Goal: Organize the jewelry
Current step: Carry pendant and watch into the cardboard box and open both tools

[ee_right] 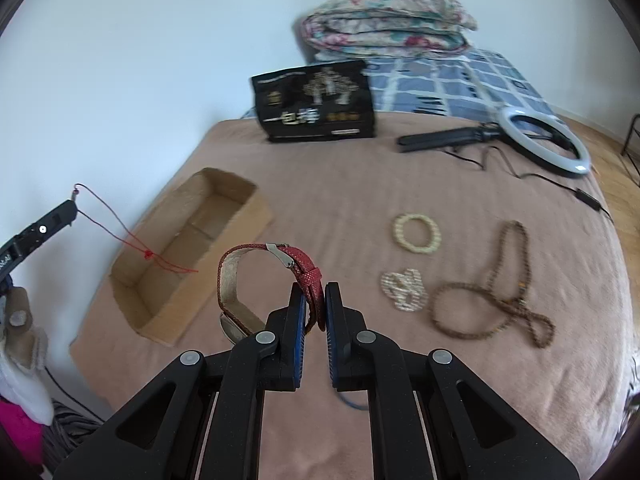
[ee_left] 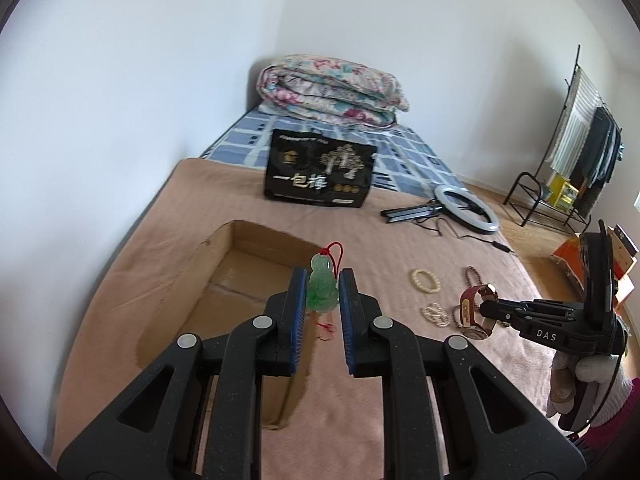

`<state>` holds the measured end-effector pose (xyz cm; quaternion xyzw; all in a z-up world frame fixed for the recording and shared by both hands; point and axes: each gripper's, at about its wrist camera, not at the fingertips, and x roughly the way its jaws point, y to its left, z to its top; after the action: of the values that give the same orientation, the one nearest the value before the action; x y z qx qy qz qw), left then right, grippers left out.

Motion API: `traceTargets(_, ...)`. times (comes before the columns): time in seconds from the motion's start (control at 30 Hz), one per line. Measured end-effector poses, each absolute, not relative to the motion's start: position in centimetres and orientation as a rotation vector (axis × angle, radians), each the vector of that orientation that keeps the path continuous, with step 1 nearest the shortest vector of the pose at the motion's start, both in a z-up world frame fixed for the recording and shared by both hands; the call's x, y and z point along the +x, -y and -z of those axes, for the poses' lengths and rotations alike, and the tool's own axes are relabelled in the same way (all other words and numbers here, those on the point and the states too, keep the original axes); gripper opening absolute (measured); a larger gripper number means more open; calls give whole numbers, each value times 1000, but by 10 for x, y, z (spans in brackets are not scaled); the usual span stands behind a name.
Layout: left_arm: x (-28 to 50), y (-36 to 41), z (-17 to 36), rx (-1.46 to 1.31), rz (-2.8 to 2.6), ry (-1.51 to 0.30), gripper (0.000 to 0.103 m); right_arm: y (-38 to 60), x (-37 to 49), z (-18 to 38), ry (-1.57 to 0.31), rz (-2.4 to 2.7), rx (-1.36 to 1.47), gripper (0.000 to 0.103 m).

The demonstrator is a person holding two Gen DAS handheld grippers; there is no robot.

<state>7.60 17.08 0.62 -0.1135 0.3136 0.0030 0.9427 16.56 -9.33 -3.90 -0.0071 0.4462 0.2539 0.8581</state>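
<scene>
jaws of left gripper [ee_left: 323,286] pinch green jade pendant [ee_left: 321,285], held above cardboard box [ee_left: 224,280]. right gripper [ee_right: 316,304] jaws clamp red watch [ee_right: 272,276] strap, lifted over bed [ee_right: 340,192]; bracelets stay on blanket.

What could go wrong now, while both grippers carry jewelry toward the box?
The red cord trailing from the pendant in the left gripper may snag on the box rim. The right gripper pinches only the strap of the watch, so its heavy face may swing and slip out.
</scene>
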Motion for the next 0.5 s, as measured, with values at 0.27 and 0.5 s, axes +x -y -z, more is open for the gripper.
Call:
traceTargets(0.27,71,-203,16,-260,-66,-687,15,41,166,46,-944,-593,-49,8)
traceTargets(0.5,73,-220,44,-291,-97,-763,15,6,172,56,-962,-614,-67,8)
